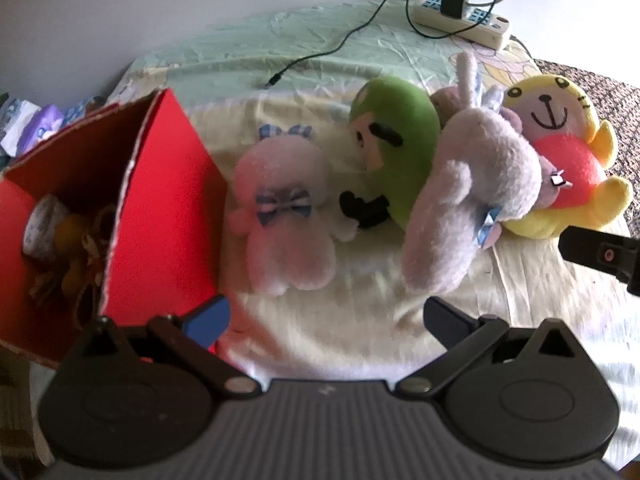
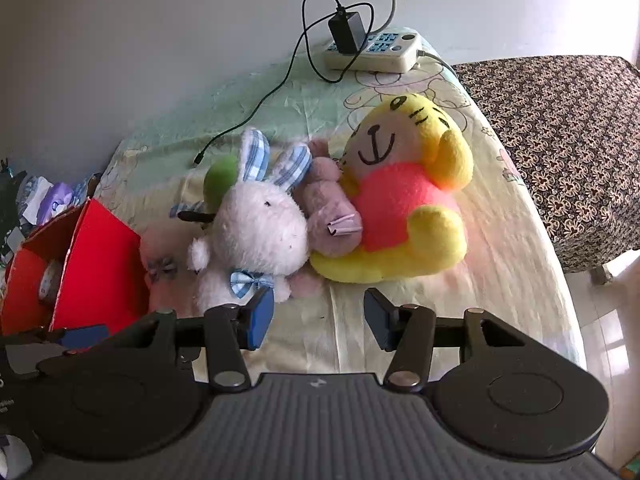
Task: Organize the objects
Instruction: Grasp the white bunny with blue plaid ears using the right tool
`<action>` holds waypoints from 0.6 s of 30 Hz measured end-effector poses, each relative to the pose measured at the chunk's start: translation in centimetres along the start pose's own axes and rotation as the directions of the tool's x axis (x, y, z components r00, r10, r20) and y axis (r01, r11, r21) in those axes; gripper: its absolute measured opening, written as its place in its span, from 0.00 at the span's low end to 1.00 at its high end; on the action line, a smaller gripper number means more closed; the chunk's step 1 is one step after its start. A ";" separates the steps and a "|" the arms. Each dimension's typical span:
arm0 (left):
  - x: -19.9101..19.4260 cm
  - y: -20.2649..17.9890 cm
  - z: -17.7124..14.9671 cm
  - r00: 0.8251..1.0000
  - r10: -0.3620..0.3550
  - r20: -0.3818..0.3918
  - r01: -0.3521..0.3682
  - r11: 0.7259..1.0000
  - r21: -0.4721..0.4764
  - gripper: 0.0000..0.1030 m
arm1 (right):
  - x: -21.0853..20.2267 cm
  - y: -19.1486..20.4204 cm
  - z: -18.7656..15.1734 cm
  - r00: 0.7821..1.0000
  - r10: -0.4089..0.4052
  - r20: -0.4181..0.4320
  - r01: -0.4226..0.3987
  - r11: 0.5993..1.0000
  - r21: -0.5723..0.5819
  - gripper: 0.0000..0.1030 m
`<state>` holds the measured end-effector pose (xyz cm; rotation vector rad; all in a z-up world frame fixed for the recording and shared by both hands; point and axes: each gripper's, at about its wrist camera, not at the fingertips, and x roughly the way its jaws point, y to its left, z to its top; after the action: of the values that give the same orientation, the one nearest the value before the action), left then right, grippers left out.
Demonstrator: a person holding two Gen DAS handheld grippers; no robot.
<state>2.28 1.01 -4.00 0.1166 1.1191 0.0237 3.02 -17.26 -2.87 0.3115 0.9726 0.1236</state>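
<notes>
Several plush toys lie in a row on the bed sheet. A pale pink toy with a blue bow is nearest the red box. Beside it lie a green toy, a white rabbit, a small mauve toy and a yellow tiger in a red shirt. The red box holds small items. My left gripper stands open in front of the pink toy, holding nothing. My right gripper is open in front of the rabbit and tiger, empty.
A white power strip with a black charger and a loose cable lies at the back of the bed by the wall. A patterned brown cloth covers furniture at the right. Clutter lies behind the box.
</notes>
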 end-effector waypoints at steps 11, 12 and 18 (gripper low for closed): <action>0.1 -0.4 0.3 0.993 -0.118 0.028 0.116 0.992 0.048 0.96 | 0.4 -1.5 0.4 1.000 0.022 -0.007 -0.022 0.999 0.034 0.52; -0.1 -0.4 0.4 0.989 -0.145 0.039 0.143 0.988 0.051 0.95 | 0.3 -1.5 0.6 0.999 0.036 -0.001 -0.036 0.999 0.038 0.52; -0.7 -0.8 1.1 0.953 -0.287 0.099 0.280 0.957 0.079 0.93 | 1.2 -1.3 1.9 0.987 0.162 -0.010 -0.161 0.984 0.071 0.53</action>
<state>2.89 0.11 -3.01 0.0136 1.0185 -0.2730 5.21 -18.61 -3.28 0.4548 0.9683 0.2409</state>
